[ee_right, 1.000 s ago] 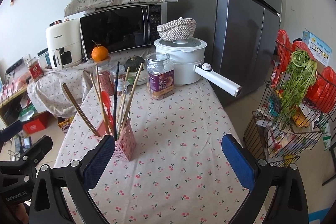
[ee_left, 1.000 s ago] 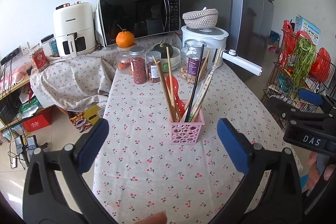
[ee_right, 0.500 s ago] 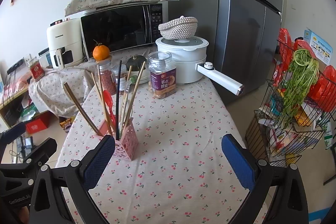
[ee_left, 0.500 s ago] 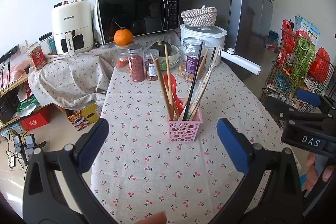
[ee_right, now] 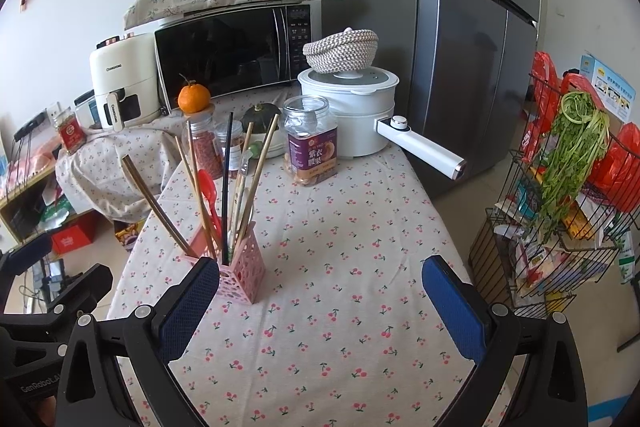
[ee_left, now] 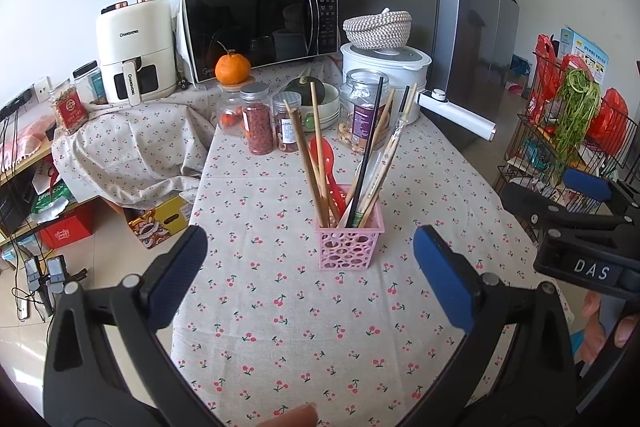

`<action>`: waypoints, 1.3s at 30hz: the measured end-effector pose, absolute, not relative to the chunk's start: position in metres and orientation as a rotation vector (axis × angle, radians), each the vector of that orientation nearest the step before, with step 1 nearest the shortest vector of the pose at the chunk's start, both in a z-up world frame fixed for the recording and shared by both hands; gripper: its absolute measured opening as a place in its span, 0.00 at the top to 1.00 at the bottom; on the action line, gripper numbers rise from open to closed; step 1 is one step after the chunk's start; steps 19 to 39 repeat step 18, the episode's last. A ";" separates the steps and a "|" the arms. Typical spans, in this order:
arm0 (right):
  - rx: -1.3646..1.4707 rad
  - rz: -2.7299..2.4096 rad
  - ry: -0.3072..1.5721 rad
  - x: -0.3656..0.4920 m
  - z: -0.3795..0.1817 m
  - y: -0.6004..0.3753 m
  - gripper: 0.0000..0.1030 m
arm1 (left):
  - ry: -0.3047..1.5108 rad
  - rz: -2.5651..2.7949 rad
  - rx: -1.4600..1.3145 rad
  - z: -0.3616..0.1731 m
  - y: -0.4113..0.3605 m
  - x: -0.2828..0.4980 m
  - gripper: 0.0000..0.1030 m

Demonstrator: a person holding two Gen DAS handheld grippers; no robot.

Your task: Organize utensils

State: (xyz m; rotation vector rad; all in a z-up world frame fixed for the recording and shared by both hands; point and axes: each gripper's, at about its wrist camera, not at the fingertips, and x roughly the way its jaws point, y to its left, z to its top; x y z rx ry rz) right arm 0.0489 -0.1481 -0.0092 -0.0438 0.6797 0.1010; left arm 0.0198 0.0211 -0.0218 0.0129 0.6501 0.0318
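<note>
Tongs back off, holder full

Tongs in both hands stand wide and hold nothing. Compared with a second ago, the pink holder (ee_left: 349, 247) sits a little higher and smaller in the left view, so we judge that we are easing away from it; nothing on the counter (ee_left: 280, 327) itself has shifted.

The left tongs (ee_left: 310, 267) frame the holder from the lower centre of that view, well short of touching it. The right tongs (ee_right: 324, 301) point past it: the holder (ee_right: 240, 275) shows at lower left there, just behind the left pad.

The chopsticks (ee_left: 308, 151), a black stick (ee_left: 366, 155) and a red spoon (ee_left: 326, 167) all stand leaning in the holder, mid-frame. We see no loose utensil lying on the cloth in either view.

Our reading: the sorting looks finished or nearly so, and this retreat is likely the closing move.
</note>
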 end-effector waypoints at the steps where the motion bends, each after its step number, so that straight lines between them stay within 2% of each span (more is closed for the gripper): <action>1: -0.044 0.101 0.681 0.049 -0.010 -0.148 0.01 | 0.650 0.031 0.014 -0.022 0.021 0.020 0.01; 39: -0.032 0.107 0.713 0.052 -0.016 -0.150 0.01 | 0.679 0.025 0.012 -0.027 0.020 0.022 0.01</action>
